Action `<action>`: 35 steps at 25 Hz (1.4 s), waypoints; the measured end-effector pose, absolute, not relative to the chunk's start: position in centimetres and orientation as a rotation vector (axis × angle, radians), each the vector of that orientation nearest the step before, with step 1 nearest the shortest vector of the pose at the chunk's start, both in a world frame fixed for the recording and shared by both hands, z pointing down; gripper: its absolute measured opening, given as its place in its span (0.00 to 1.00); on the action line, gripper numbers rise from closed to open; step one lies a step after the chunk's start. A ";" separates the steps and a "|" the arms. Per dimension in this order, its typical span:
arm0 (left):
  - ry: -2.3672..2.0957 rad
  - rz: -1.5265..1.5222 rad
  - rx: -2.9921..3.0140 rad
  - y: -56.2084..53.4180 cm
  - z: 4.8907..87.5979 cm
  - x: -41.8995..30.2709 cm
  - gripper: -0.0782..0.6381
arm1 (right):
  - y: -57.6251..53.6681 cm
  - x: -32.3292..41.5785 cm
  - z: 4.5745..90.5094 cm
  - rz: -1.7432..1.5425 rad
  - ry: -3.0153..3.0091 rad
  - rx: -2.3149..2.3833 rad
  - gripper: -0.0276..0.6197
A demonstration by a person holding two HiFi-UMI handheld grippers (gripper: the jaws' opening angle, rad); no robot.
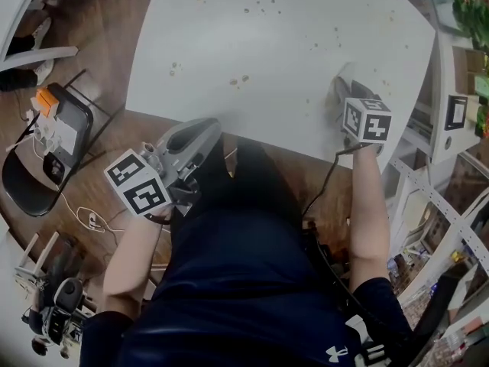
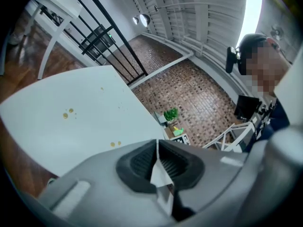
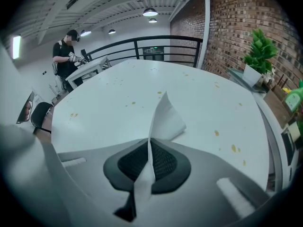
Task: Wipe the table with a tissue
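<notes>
Wiping judged barely begun. A white paper tissue (image 3: 166,119) is clamped in the right gripper (image 3: 150,148) above the white round table (image 1: 290,44). A small tissue scrap (image 2: 159,171) is pinched in the left gripper (image 2: 157,143). Next, pressing onto the brown spots (image 1: 238,79) is called for.

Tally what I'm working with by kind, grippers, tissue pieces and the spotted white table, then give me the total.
Grippers: 2 (left gripper, right gripper)
Tissue pieces: 2 (left tissue piece, right tissue piece), one clamped in each gripper
Tables: 1 (white table)
Total: 5
</notes>
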State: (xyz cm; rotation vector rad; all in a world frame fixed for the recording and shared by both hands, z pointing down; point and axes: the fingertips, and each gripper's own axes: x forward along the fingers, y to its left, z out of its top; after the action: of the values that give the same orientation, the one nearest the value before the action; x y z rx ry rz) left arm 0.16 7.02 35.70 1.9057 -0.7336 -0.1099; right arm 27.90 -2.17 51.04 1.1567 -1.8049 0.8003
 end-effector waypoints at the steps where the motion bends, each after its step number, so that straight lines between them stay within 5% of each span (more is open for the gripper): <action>1: -0.738 -0.112 1.902 7.0 35.8 0.0 0.13 | -2.6 27.9 51.0 0.798 -1.806 1.160 0.06; 35: -0.592 -0.043 1.961 8.5 35.1 1.1 0.13 | 8.1 22.2 51.1 0.910 -1.868 1.125 0.06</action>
State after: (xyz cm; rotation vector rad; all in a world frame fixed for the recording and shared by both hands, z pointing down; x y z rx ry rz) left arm 1.14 8.47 35.06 1.9607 -0.5919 -0.0434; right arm 22.19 8.06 51.07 1.1252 -1.8680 0.9098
